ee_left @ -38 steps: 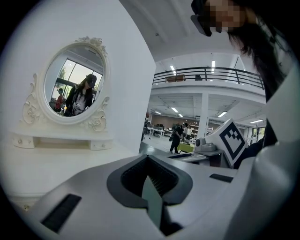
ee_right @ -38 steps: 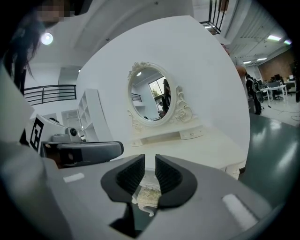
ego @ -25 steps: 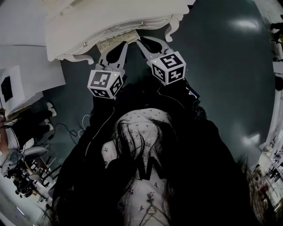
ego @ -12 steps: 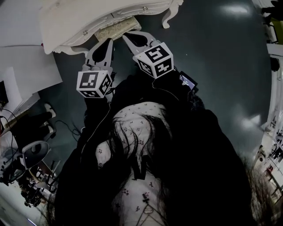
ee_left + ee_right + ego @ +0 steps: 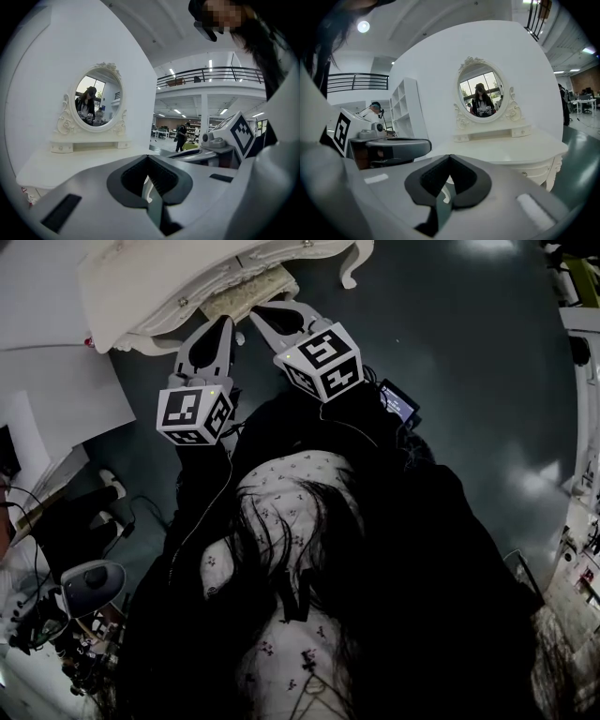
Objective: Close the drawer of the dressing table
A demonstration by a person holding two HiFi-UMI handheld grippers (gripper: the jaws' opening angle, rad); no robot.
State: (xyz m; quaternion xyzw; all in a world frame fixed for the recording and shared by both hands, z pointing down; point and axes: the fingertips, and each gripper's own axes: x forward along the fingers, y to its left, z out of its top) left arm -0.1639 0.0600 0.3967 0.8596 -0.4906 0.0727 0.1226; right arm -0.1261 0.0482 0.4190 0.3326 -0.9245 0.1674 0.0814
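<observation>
The white dressing table (image 5: 159, 282) fills the top of the head view, and its drawer (image 5: 248, 293) sticks out a little, showing a pale patterned inside. My left gripper (image 5: 225, 324) and right gripper (image 5: 256, 311) are side by side just in front of the drawer, both shut and holding nothing. In the left gripper view the left gripper (image 5: 149, 163) points over the tabletop toward the oval mirror (image 5: 96, 101). The right gripper (image 5: 449, 159) faces the mirror (image 5: 480, 93) over the tabletop (image 5: 511, 150). Whether the tips touch the drawer front is hidden.
White flat panels (image 5: 56, 390) lie on the dark floor at the left, with shoes (image 5: 108, 482) and cables below them. A curved table leg (image 5: 349, 277) stands right of the drawer. A white shelf unit (image 5: 407, 112) is left of the table. A distant person (image 5: 180, 138) stands in the hall.
The table and both grippers have slid up and left in the head view. The grippers stay close in front of the drawer, jaws still shut.
</observation>
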